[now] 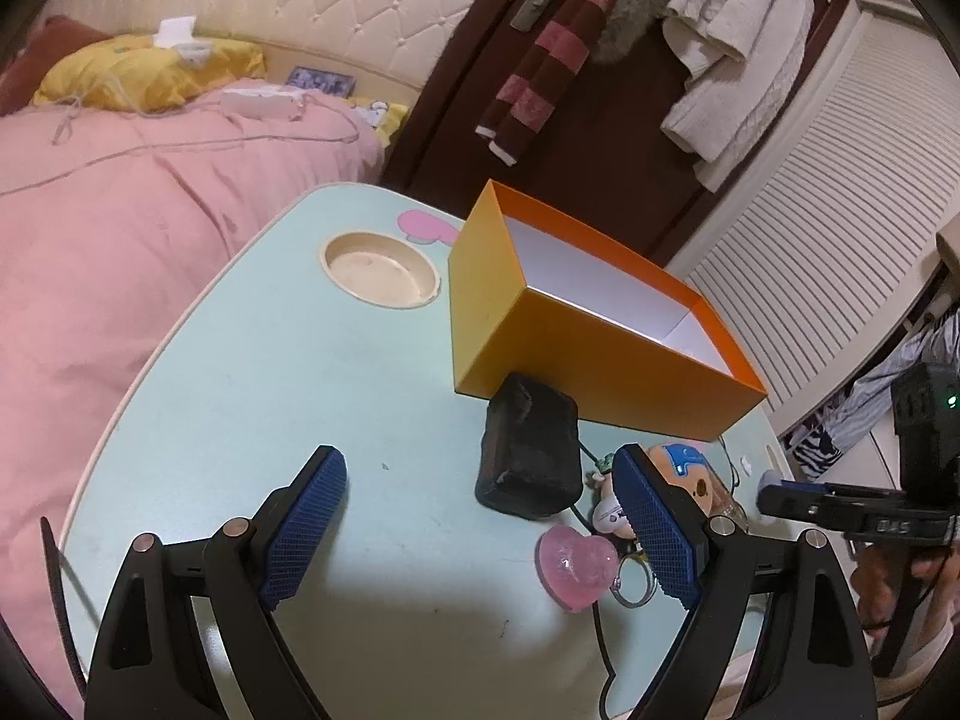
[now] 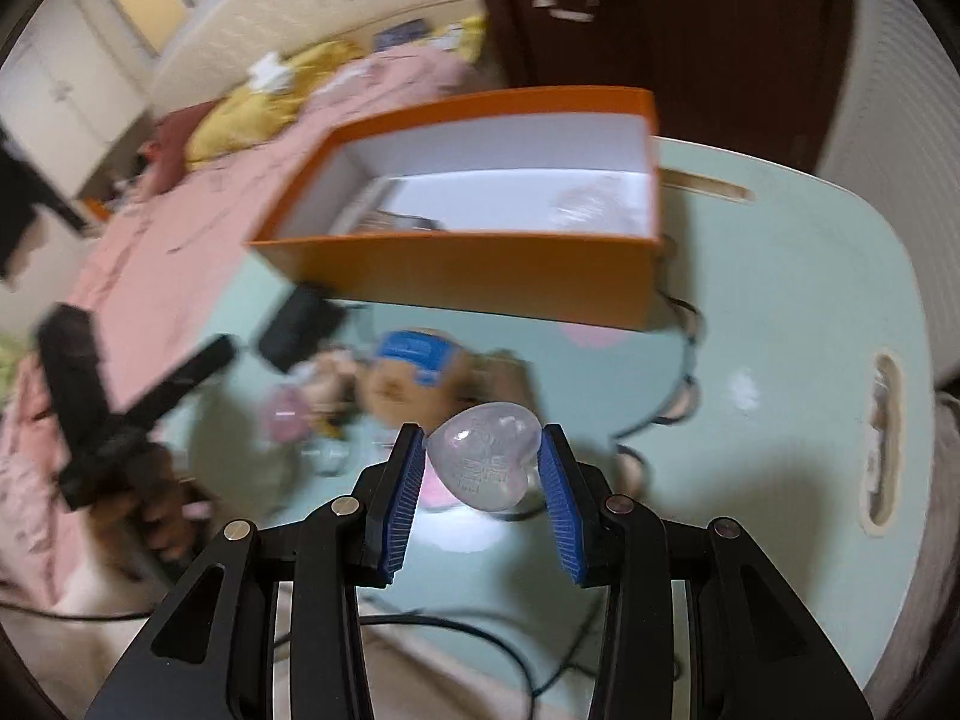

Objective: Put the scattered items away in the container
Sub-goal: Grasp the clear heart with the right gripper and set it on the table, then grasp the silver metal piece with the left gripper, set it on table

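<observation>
An orange box (image 1: 576, 354) with a white inside stands open on the pale green table (image 1: 252, 384). In front of it lie a black block (image 1: 531, 456), a pink heart (image 1: 576, 564) and a plush keychain (image 1: 678, 480) with a blue cap. My left gripper (image 1: 480, 462) hovers open above them, the black block between its fingers (image 1: 312, 510) but apart from both. My right gripper (image 2: 483, 435) is shut on a pale translucent heart (image 2: 486, 468), held above the table short of the box (image 2: 480, 276). A clear item (image 2: 585, 207) and something dark lie blurred in the box.
A round cup recess (image 1: 381, 270) sits in the table left of the box. A black cable (image 2: 684, 372) trails over the table's right side. A bed with a pink quilt (image 1: 120, 252) borders the table; a dark door (image 1: 600, 120) hung with clothes stands behind.
</observation>
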`<state>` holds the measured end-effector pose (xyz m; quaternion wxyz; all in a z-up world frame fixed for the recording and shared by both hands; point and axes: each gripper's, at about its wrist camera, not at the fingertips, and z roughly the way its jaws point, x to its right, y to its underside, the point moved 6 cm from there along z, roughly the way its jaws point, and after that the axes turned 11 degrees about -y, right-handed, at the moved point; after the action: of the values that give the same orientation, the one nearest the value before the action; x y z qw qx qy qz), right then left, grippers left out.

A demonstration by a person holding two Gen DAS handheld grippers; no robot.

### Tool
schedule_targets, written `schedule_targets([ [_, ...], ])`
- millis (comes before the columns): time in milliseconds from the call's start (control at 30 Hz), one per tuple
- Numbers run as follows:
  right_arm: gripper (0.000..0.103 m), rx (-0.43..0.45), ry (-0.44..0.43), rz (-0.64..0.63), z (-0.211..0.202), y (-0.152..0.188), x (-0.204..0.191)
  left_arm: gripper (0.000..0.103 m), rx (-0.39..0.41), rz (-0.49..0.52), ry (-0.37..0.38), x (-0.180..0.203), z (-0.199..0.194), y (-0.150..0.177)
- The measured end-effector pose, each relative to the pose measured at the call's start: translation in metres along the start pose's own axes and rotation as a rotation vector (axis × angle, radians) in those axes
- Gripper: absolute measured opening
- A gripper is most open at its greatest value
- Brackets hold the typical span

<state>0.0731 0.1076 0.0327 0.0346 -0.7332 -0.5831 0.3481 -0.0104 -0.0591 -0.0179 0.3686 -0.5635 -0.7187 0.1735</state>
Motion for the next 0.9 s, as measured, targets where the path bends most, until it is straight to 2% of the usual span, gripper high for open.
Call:
schedule_targets([
  [133,0.041,0.083,0.044,0.044,0.001,0.002,0.020,0.089,0.043,0.035,0.009,0.004,-0.008,-0.003],
  [233,0.041,0.111,0.060,0.065,0.005,-0.001,0.033,0.089,0.083,0.071,0.007,0.010,-0.015,-0.009],
  [400,0.042,0.169,0.014,0.077,0.011,-0.002,0.038,0.089,0.095,0.161,0.011,0.034,-0.022,-0.021],
  [600,0.042,0.336,-0.035,0.053,0.001,-0.004,0.030,0.079,0.051,0.278,0.057,0.082,-0.016,-0.058],
  [667,0.042,0.354,-0.065,0.052,-0.003,-0.004,0.030,0.076,0.015,0.310,0.043,0.099,-0.006,-0.077],
  [733,0.042,0.347,-0.087,0.067,-0.001,-0.003,0.031,0.069,-0.070,0.352,0.025,0.116,0.011,-0.090],
  [800,0.042,0.340,-0.110,0.082,0.001,-0.002,0.033,0.068,-0.194,0.394,0.005,0.130,0.035,-0.093],
  [900,0.042,0.329,-0.143,0.104,0.004,-0.001,0.036,0.058,-0.371,0.445,-0.027,0.144,0.070,-0.093],
])
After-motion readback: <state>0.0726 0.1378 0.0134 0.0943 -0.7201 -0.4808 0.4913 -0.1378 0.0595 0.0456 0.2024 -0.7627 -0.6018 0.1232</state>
